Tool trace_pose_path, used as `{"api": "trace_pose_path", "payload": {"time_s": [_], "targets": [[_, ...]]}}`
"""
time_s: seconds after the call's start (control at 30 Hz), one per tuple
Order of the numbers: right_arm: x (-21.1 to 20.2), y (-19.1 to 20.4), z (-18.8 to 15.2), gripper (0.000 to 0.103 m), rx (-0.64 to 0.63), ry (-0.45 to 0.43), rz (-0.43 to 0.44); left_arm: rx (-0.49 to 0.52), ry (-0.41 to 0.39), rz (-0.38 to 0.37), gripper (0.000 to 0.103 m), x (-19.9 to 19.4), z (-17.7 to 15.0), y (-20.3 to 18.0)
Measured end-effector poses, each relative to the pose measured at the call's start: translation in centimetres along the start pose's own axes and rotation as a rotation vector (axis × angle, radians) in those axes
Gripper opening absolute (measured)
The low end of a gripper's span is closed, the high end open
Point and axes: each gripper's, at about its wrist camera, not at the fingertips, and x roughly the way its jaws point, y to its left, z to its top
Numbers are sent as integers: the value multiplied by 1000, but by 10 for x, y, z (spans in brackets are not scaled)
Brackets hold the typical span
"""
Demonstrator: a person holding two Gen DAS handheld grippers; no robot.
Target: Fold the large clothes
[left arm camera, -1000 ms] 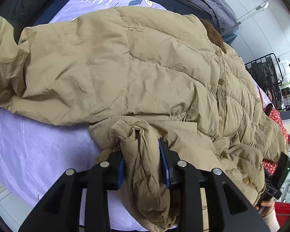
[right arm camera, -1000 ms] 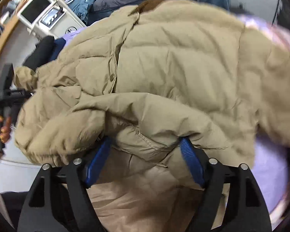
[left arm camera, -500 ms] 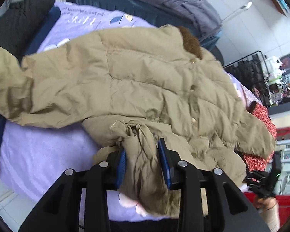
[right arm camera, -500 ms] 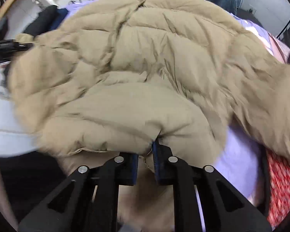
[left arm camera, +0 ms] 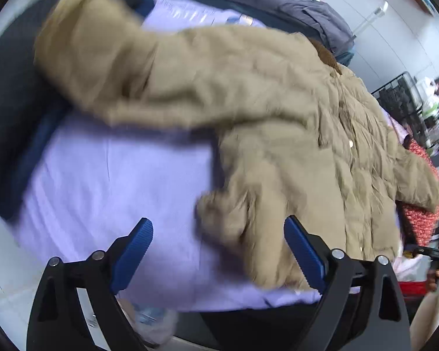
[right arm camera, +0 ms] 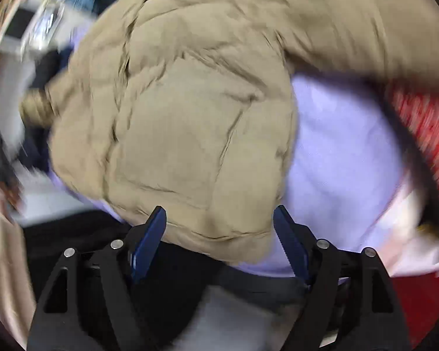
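Observation:
A tan quilted puffer jacket (left arm camera: 278,122) with a brown collar lies on a lilac sheet (left arm camera: 117,181). In the left wrist view its bunched hem corner rests just inside my left gripper (left arm camera: 218,234), whose jaws are opening wide; the blue pads (left arm camera: 303,251) do not press on the cloth. In the right wrist view the jacket (right arm camera: 190,111) fills the middle, and its lower edge lies loose between the opening jaws of my right gripper (right arm camera: 219,228). A sleeve stretches to the upper left in the left wrist view. Both views are blurred.
A grey garment (left arm camera: 272,3) lies at the back of the bed. A red patterned cloth (right arm camera: 424,134) sits at the right edge. A black wire rack (left arm camera: 401,99) stands beyond the bed. The bed's near edge (right arm camera: 248,280) is dark below my right gripper.
Both grippers have let go of the jacket's hem and their jaws have spread wide. Both have drawn back toward the bed's near edge, and more lilac sheet shows.

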Motion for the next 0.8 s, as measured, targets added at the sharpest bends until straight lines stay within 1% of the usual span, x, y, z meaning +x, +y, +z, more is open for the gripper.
{"api": "trace_pose_path", "payload": {"time_s": [0.03,0.07,0.1,0.2,0.23,0.3,0.33,0.37,0.4,0.43,0.47,0.5,0.53,0.6,0.63,0.67,0.73,0.8], "targets": [[9,-9,-2,76,33,7,20,-7,4,-41,89,9,-12,8],[15,-19,-5,76,62,4,36,0,-3,-31,89,17,-18,11],[23,-32,-9,76,91,-7,44,17,-15,-5,89,25,-23,11],[40,-52,-19,76,143,18,22,150,-114,11,89,53,-30,5],[46,-56,-23,76,167,34,27,199,-140,-5,89,63,-28,0],[49,-55,-24,76,183,43,50,252,-138,-63,88,81,-18,-12],[48,-52,-24,76,178,36,47,261,-130,-96,81,87,-13,-17],[48,-48,-23,76,164,30,45,272,-117,-131,79,93,-8,-26],[50,-44,-23,76,149,27,44,283,-104,-149,72,100,-3,-33],[50,-38,-22,76,123,23,41,299,-78,-167,63,106,2,-42],[51,-33,-21,76,102,21,38,305,-56,-179,59,109,6,-48],[54,-31,-21,76,91,23,36,305,-29,-179,48,113,10,-52],[56,-28,-20,76,80,28,26,304,5,-186,32,113,14,-56],[60,-27,-21,76,83,27,24,302,52,-164,17,101,14,-62],[53,-33,-21,76,86,31,28,293,75,-131,13,86,13,-67],[52,-34,-22,76,92,35,33,284,76,-135,11,60,7,-72],[45,-35,-28,76,101,33,47,253,55,-177,9,11,-8,-78],[38,-38,-36,76,119,29,76,203,61,-204,8,-30,-22,-74]]}}
